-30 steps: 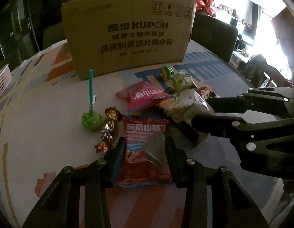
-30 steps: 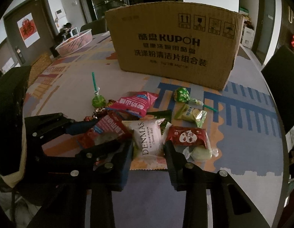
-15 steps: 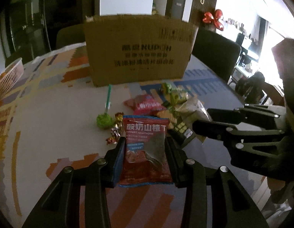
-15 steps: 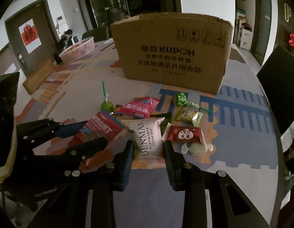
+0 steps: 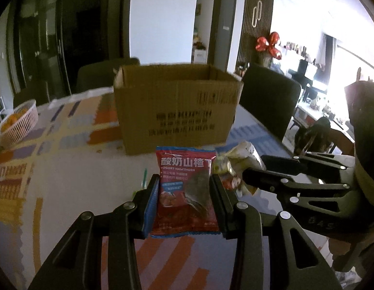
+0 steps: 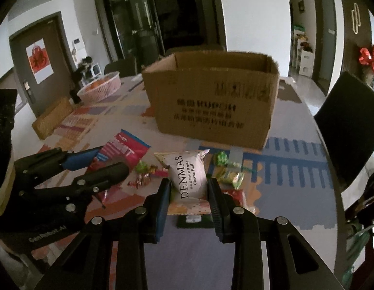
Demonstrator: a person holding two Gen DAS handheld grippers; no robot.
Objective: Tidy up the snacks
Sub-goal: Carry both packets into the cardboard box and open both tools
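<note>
Cardboard box (image 5: 177, 106) dead ahead, open top up.
My left tool (image 5: 184, 200) clamps the red pack (image 5: 187, 188), my right tool (image 6: 189, 193) the white pack (image 6: 187, 176); both short of it.

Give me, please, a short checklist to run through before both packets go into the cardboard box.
1. Left tongs grip the red yogurt hawthorn packet: ok, pinched at both sides.
2. Right tongs grip the DENMAS cheese ball packet: ok.
3. Both packets lifted off the table: ok, apparently.
4. Cardboard box open on top: ok, flaps up.
5. Room inside the box: cannot tell, floor hidden.
6. Path to the box: ok; remaining snacks lie low.
</note>
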